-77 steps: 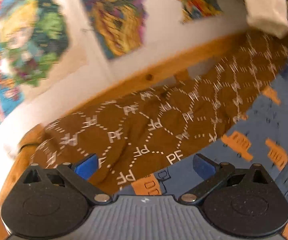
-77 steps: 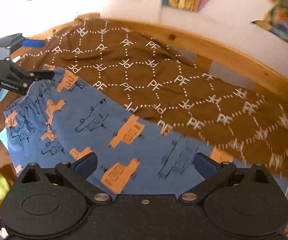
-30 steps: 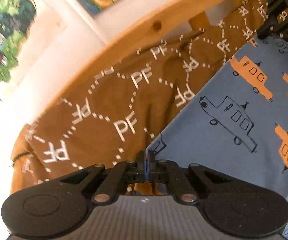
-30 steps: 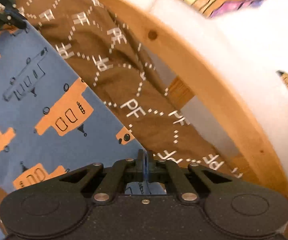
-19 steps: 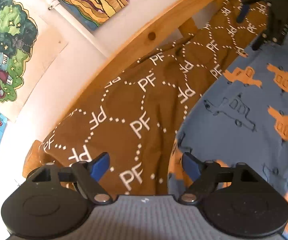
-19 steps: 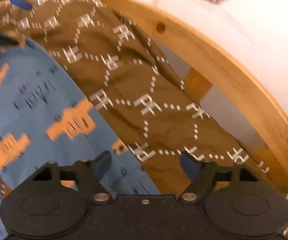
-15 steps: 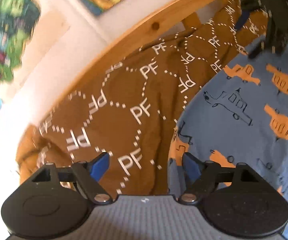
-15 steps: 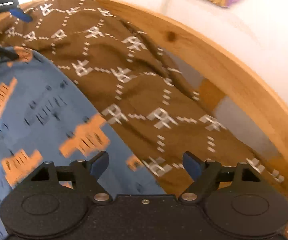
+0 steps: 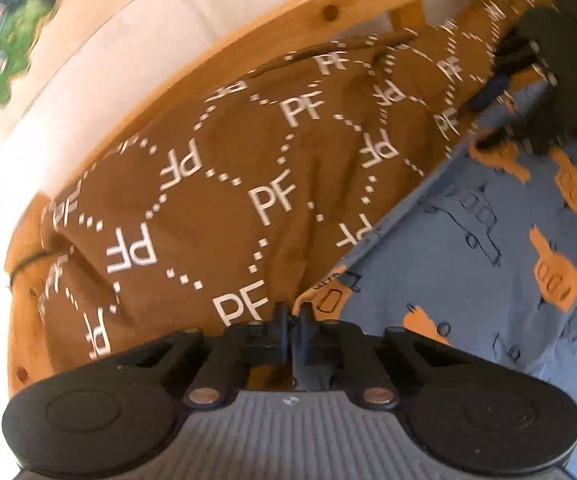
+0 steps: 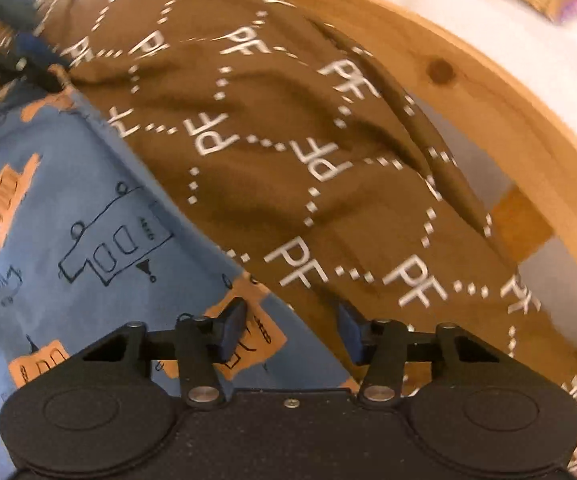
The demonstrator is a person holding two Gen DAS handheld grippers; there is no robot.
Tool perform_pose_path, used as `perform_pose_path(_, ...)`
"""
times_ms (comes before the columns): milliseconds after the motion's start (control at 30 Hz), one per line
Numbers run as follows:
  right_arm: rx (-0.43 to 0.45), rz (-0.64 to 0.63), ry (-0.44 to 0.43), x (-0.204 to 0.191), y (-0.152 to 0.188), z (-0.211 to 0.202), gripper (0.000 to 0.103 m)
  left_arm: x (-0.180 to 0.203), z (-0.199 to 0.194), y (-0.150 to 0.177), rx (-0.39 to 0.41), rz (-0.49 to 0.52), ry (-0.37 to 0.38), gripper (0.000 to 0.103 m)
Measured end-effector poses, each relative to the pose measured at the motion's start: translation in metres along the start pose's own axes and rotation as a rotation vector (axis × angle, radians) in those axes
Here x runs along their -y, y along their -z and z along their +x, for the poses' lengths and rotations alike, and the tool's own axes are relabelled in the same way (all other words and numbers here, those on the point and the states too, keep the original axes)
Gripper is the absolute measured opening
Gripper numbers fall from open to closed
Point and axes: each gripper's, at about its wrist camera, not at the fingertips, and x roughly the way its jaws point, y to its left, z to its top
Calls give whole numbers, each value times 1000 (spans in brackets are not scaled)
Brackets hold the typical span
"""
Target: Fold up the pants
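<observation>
Left gripper point(image 9: 291, 322) jaws, wide apart half a second ago, now closed on the corner of the blue pants point(image 9: 448, 280), right gripper point(image 10: 292, 332) jaws closing from wide to partway, pants edge point(image 10: 88, 208) between them, pads not yet pressing it.

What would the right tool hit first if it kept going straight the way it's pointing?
Most likely the edge of the blue pants, lying between the right tool's open jaws, with the brown blanket just beyond; depth is unclear.
</observation>
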Motion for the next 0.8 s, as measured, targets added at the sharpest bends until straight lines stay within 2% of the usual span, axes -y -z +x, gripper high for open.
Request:
perform_pose_path(33, 2, 11, -4, 1, 0, 0, 26, 4, -2, 1, 6, 22, -10, 2)
perform_pose_path(67, 2, 10, 6, 0, 1, -1, 9, 7, -5, 2, 13, 36, -21, 2)
perform_pose_path(100, 1, 6, 17, -2, 2, -1, 3, 10, -9, 2, 19, 44, -31, 2)
perform_pose_path(167, 14, 1, 33, -7, 4, -5, 0, 14, -15, 5, 34, 47, -55, 1)
perform_pose_path(333, 155, 64, 77, -31, 20, -41, 0, 21, -40, 15, 79, 43, -97, 1)
perform_pose_path(467, 281, 89, 137, -57, 45, -89, 0, 27, -62, 30, 160, 72, -104, 1)
perform_pose_path(533, 334, 106, 156, -75, 60, -115, 0, 37, -75, 42, 210, 113, -139, 1)
perform_pose_path(700, 376, 58, 148, -145, 104, -164, 0, 77, -113, 86, 325, 230, -209, 1)
perform_pose_path(800, 371, 52, 134, -183, 130, -182, 0, 105, -125, 113, 363, 303, -209, 1)
